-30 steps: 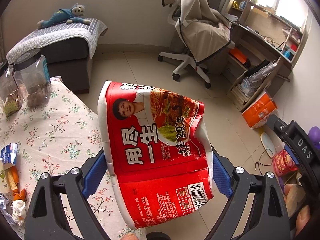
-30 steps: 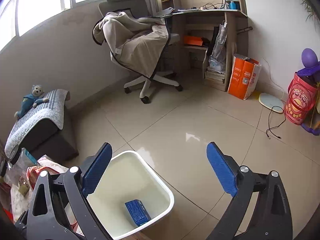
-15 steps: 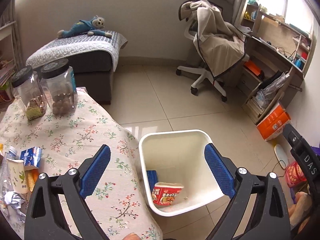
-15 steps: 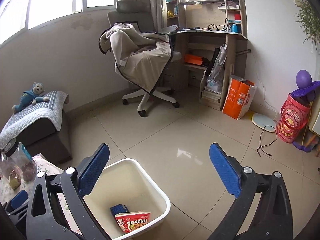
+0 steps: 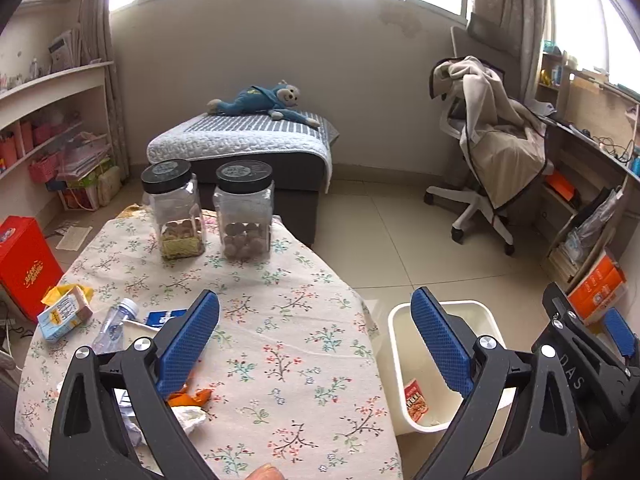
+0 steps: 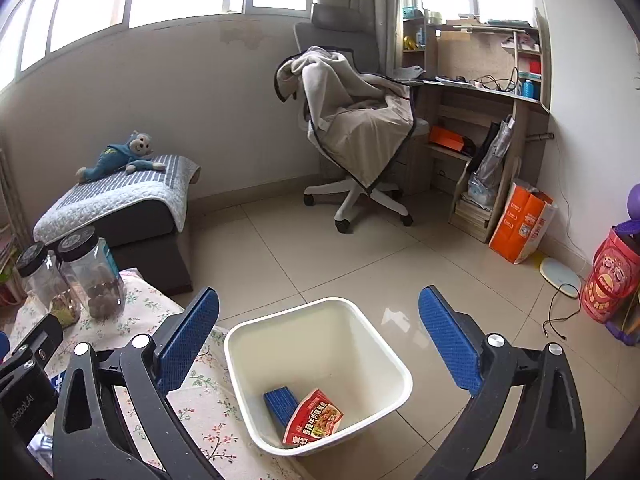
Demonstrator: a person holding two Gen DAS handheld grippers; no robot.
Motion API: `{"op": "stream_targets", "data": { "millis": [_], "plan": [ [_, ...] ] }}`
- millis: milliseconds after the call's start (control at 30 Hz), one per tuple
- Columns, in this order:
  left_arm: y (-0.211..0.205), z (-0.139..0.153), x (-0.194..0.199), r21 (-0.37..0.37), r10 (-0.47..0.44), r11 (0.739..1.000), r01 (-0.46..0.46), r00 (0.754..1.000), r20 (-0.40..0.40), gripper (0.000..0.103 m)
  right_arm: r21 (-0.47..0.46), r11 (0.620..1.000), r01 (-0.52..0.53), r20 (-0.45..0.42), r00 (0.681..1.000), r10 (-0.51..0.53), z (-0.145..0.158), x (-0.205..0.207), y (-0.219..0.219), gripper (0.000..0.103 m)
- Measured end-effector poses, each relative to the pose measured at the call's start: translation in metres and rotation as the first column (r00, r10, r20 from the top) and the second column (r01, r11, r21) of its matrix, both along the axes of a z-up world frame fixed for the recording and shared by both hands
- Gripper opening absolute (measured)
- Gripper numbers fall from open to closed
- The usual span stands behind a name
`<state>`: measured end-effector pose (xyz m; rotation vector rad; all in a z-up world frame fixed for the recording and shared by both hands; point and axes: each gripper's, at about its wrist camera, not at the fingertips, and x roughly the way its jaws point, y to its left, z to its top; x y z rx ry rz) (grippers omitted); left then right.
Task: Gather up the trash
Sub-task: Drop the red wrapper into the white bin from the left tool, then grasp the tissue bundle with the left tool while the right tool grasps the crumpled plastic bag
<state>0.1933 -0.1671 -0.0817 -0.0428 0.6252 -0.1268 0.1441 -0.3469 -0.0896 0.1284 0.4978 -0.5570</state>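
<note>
Left tool (image 5: 316,344) is released and empty; remaining trash (image 5: 66,314) lies on the desk (image 5: 288,320) to its left, nearer than the right tool (image 6: 318,340), also released.

Landmark: white square plastic bin (image 6: 320,376) on the floor, hard against the floral-cloth table (image 5: 280,340) edge. Bin mouth open from above; red noodle wrapper (image 6: 314,420) and blue box (image 6: 282,402) lie flat at the bottom. Tiled floor (image 6: 320,256) beyond the bin is bare up to the draped white office chair (image 6: 356,136). Table beside the bin bare; two black-lidded clear plastic jars (image 5: 208,212) block its far end, litter pile (image 5: 100,320) the far-side near corner.
</note>
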Motion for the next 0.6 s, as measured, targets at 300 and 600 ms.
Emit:
{"op": "stream_targets", "data": {
  "millis": [300, 600],
  "plan": [
    [0.065, -0.01, -0.002, 0.022, 0.12, 0.993, -0.12, 0.993, -0.019, 0.094, -0.038, 0.99, -0.136, -0.01, 0.991, 0.136, 0.0, 0.012, 0.062, 0.096],
    [0.121, -0.022, -0.001, 0.023, 0.213, 0.977, -0.212, 0.975, -0.057, 0.094, -0.039, 0.97, -0.239, -0.066, 0.969, 0.236, -0.011, 0.026, 0.114, 0.096]
  ]
}}
